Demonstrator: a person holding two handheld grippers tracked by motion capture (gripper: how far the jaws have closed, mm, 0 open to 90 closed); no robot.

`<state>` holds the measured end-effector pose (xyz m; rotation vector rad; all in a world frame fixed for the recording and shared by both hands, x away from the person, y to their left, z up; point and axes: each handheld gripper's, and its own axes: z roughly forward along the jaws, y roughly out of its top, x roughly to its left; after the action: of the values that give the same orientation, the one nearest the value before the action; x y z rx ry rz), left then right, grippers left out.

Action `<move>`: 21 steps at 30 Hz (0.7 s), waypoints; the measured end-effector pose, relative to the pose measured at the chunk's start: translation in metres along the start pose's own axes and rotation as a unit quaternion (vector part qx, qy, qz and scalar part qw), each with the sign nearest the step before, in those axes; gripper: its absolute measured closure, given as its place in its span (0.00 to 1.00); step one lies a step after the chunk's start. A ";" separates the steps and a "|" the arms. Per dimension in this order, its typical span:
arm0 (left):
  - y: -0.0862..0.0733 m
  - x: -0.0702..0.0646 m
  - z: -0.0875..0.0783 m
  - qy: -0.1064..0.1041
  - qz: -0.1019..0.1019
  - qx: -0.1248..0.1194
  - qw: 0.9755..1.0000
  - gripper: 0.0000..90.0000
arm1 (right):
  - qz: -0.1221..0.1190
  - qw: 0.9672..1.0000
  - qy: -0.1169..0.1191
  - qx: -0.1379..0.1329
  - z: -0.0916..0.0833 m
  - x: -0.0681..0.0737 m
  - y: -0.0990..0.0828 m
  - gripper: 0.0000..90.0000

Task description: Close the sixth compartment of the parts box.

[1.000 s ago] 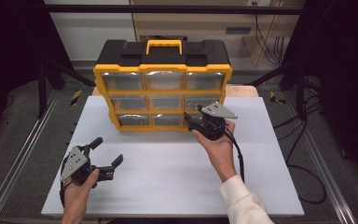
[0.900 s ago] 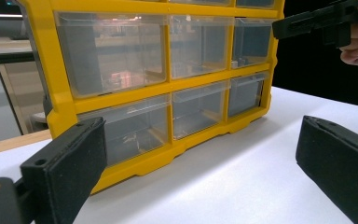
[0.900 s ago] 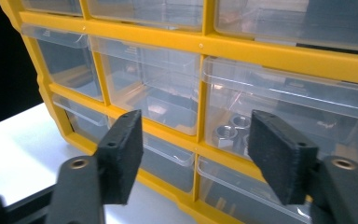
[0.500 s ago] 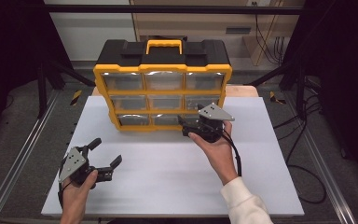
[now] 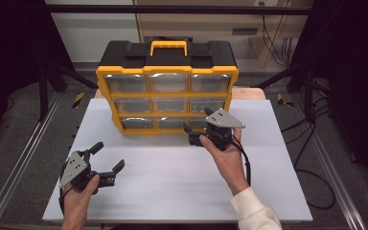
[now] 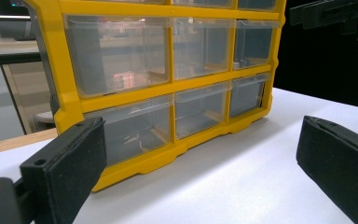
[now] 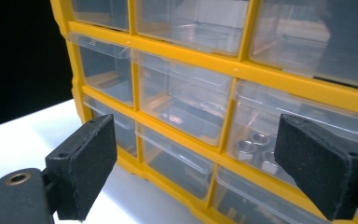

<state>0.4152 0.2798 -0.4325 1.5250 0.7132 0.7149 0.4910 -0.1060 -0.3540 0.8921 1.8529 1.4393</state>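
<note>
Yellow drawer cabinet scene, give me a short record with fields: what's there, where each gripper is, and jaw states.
cabinet: yellow drawer cabinet, black top, clear drawers in three rows, upright at the far side of the white table
contents: metal nuts in one drawer
right gripper: at the cabinet's bottom row, jaws have just been opening, nothing between them
left gripper: near the table's front left, open, holding nothing

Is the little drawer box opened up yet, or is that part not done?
Not yet: every clear drawer in the yellow organizer looks shut. The right gripper is at the bottom row, its jaws having just opened with nothing between them. The left gripper waits open on the white table. Pulling a drawer is left.
</note>
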 end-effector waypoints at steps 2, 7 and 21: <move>0.000 0.000 0.000 0.000 0.000 -0.001 1.000 0.02 | -0.005 1.000 -0.006 -0.004 -0.003 -0.001 0.000 0.16; 0.000 0.000 0.000 0.000 0.000 0.000 1.000 0.02 | -0.007 1.000 -0.017 -0.009 -0.009 -0.006 -0.002 0.14; 0.000 0.000 -0.001 0.001 -0.001 0.000 1.000 0.02 | -0.017 0.999 -0.021 -0.022 -0.037 -0.022 -0.014 0.11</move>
<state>0.4149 0.2805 -0.4328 1.5228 0.7166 0.7155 0.4726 -0.1471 -0.3578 0.8585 1.7907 1.4250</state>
